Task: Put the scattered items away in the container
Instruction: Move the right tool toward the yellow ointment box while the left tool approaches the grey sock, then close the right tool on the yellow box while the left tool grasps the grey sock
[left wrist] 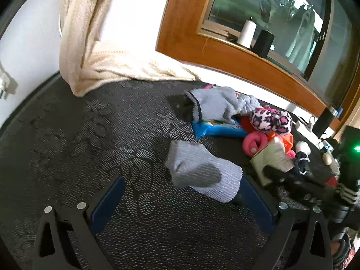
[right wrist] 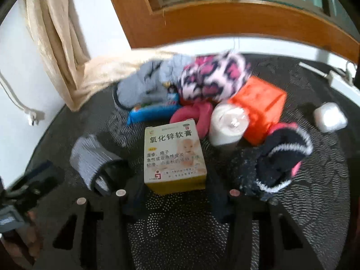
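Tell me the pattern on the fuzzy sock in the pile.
Pink-and-black leopard spots on white fuzzy sock; clearest in right wrist view.

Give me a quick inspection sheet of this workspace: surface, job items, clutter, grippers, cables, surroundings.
Surface: dark patterned table cover.
Job's things: grey sock, ointment box, blue packet, leopard-print socks, orange box, dark striped sock; container not seen.
Clutter: white roll.
Grippers: left gripper open, near the grey sock; right gripper open around the ointment box.
Cables: white plug hanging at the wall.
Surroundings: cream curtain, wooden window frame.
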### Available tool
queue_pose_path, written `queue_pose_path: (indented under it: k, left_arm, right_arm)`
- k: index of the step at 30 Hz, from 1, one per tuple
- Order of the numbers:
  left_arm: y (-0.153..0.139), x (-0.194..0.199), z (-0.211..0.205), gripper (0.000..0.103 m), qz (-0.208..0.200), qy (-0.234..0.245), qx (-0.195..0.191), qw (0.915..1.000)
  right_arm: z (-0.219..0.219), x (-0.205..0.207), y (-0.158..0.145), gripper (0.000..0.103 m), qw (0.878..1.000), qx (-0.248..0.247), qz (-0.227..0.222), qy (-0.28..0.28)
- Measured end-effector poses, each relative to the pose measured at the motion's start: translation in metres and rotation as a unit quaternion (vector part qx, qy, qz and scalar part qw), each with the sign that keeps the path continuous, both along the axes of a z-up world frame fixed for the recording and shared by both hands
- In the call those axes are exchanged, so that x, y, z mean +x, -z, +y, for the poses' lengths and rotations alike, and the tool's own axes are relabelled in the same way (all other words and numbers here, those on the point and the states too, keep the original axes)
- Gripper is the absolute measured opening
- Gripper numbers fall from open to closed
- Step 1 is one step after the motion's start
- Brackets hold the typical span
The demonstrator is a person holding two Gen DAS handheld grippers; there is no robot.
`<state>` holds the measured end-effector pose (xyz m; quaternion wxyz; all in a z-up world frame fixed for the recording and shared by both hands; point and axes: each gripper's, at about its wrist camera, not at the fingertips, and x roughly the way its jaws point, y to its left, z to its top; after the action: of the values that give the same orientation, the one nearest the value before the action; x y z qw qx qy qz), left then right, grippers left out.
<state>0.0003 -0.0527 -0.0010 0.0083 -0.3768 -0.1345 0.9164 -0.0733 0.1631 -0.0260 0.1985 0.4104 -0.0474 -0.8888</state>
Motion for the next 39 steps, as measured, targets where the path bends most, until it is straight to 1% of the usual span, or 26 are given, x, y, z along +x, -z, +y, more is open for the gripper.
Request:
queue_pose_path:
  k: [2, 5, 9, 11, 14, 17, 21, 23, 25, 26, 27, 28, 29, 31, 35, 39]
  left_arm:
    - [0.004, -0.002, -0.001, 0.103, -0.006, 0.000, 0.014, 0.9999]
    - [0.010, -0.007, 0.000, 0.103, -0.029, -0.012, 0.036, 0.9989]
    - [0.008, -0.013, 0.014, 0.103, -0.047, -0.020, 0.046, 0.9976]
    - [0.007, -0.019, 0.020, 0.103, -0.057, -0.030, 0.050, 0.9967]
    - [0.010, -0.028, 0.020, 0.103, -0.072, -0.045, 0.102, 0.9911]
    - [0.017, -0.038, 0.017, 0.103, -0.085, -0.067, 0.134, 0.9851]
    - [0.026, -0.051, 0.018, 0.103, -0.099, -0.087, 0.161, 0.9781]
    - [0.028, -0.053, 0.019, 0.102, -0.100, -0.088, 0.156, 0.9787]
    - [0.029, -0.055, 0.020, 0.092, -0.100, -0.089, 0.152, 0.9793]
    - [0.030, -0.056, 0.021, 0.072, -0.101, -0.089, 0.150, 0.9795]
    - [0.032, -0.057, 0.019, 0.066, -0.102, -0.088, 0.152, 0.9791]
    - [0.032, -0.056, 0.018, 0.064, -0.097, -0.088, 0.154, 0.9793]
    - [0.032, -0.054, 0.017, 0.060, -0.093, -0.087, 0.156, 0.9795]
    - [0.032, -0.052, 0.015, 0.055, -0.082, -0.086, 0.160, 0.9799]
    - [0.016, -0.041, 0.025, 0.043, -0.043, -0.065, 0.131, 0.9883]
    - [0.000, -0.031, 0.035, 0.042, -0.003, -0.044, 0.102, 0.9939]
  right_arm:
    - [0.009, 0.013, -0.017, 0.051, 0.999, -0.009, 0.031, 0.009]
    - [0.019, 0.029, -0.034, 0.051, 0.997, -0.007, 0.069, 0.034]
    - [0.024, 0.040, -0.039, 0.051, 0.994, 0.010, 0.098, 0.055]
    - [0.028, 0.043, -0.038, 0.051, 0.993, 0.016, 0.100, 0.061]
    - [0.038, 0.043, -0.039, 0.051, 0.994, 0.005, 0.092, 0.065]
    - [0.046, 0.045, -0.041, 0.051, 0.993, -0.012, 0.091, 0.070]
    - [0.054, 0.050, -0.046, 0.051, 0.992, -0.027, 0.095, 0.079]
    - [0.054, 0.050, -0.047, 0.051, 0.992, -0.032, 0.093, 0.081]
    - [0.054, 0.051, -0.047, 0.051, 0.992, -0.034, 0.093, 0.081]
    - [0.053, 0.052, -0.047, 0.051, 0.992, -0.035, 0.094, 0.082]
    - [0.052, 0.052, -0.047, 0.051, 0.991, -0.035, 0.096, 0.082]
    - [0.051, 0.053, -0.047, 0.051, 0.991, -0.035, 0.097, 0.082]
    - [0.049, 0.053, -0.047, 0.051, 0.991, -0.034, 0.099, 0.083]
    - [0.048, 0.053, -0.046, 0.051, 0.991, -0.034, 0.101, 0.085]
    - [0.051, 0.053, -0.045, 0.051, 0.988, -0.039, 0.112, 0.097]
    - [0.054, 0.054, -0.045, 0.051, 0.985, -0.038, 0.127, 0.114]
